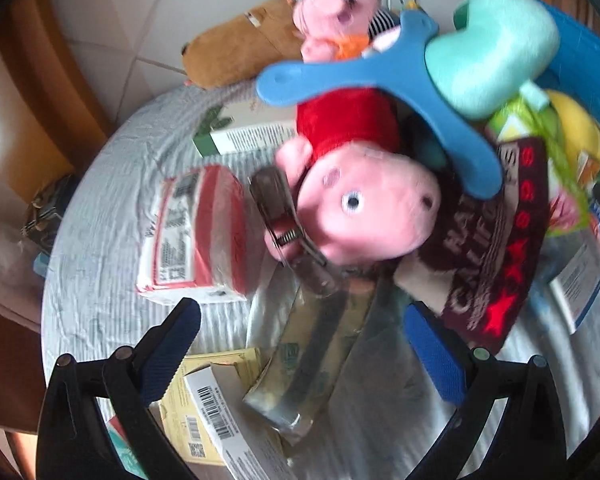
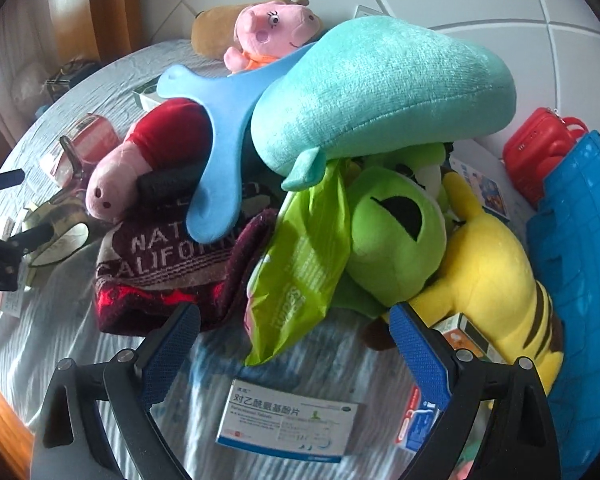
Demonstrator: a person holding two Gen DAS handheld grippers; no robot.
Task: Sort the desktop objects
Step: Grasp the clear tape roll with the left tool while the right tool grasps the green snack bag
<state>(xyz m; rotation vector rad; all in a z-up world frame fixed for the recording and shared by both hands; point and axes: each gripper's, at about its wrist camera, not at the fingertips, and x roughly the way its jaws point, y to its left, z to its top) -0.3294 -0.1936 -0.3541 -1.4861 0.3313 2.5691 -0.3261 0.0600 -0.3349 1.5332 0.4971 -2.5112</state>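
Well, sorting looks barely begun: the left gripper [image 1: 300, 332] and right gripper [image 2: 296, 336] both hang spread and empty over the table [image 2: 80, 320], plush toys [image 2: 380, 92], medicine box [image 2: 288, 424] and packets [image 1: 312, 356] heaped mid-table, blue basket [image 2: 572, 280] at its right edge.

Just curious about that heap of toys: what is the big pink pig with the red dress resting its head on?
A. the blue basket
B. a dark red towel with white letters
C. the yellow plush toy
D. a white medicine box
B: the pig's head lies on the dark red towel with white lettering.
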